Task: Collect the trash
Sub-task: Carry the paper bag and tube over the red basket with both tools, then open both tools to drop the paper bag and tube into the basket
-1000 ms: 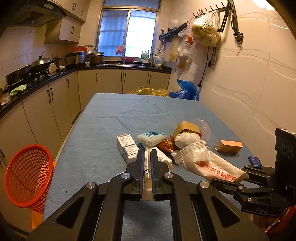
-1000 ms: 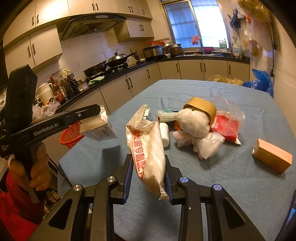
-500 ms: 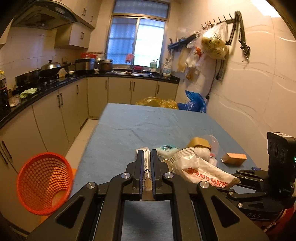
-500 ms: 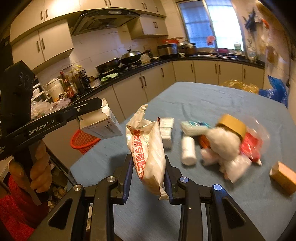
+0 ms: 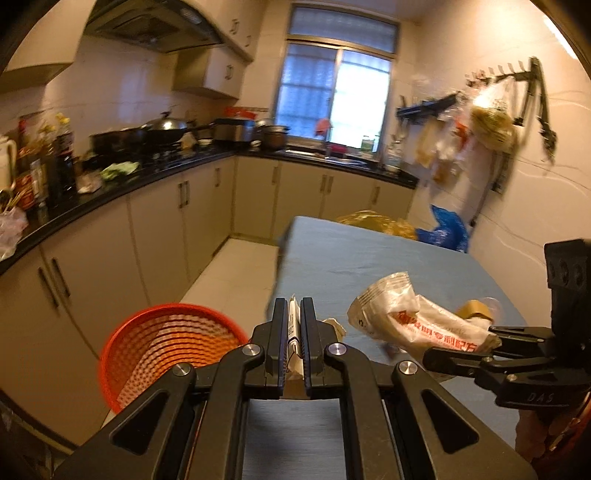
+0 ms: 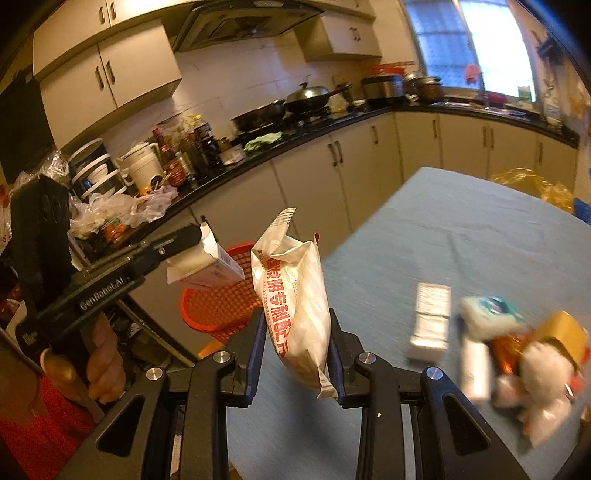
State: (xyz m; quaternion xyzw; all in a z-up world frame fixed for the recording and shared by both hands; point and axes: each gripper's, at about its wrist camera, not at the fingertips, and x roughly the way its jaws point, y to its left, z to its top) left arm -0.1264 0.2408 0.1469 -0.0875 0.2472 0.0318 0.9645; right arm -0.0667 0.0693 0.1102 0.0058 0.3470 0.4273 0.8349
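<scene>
Cream cabinets (image 5: 207,218) run under a black countertop (image 5: 110,190) along two walls, turning a corner beneath a bright window (image 5: 338,94). A range hood (image 5: 155,24) hangs over the wok (image 5: 162,127). The floor (image 5: 231,273) is pale tile; the table (image 5: 354,254) wears blue cloth.

"GenRobot.AI" stands on the left gripper (image 6: 201,236), "DAS" on the right gripper (image 5: 458,356).

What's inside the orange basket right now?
The orange basket shows only bare mesh where visible. Its bottom is hidden by the left gripper there, and by the white box in the right view.
</scene>
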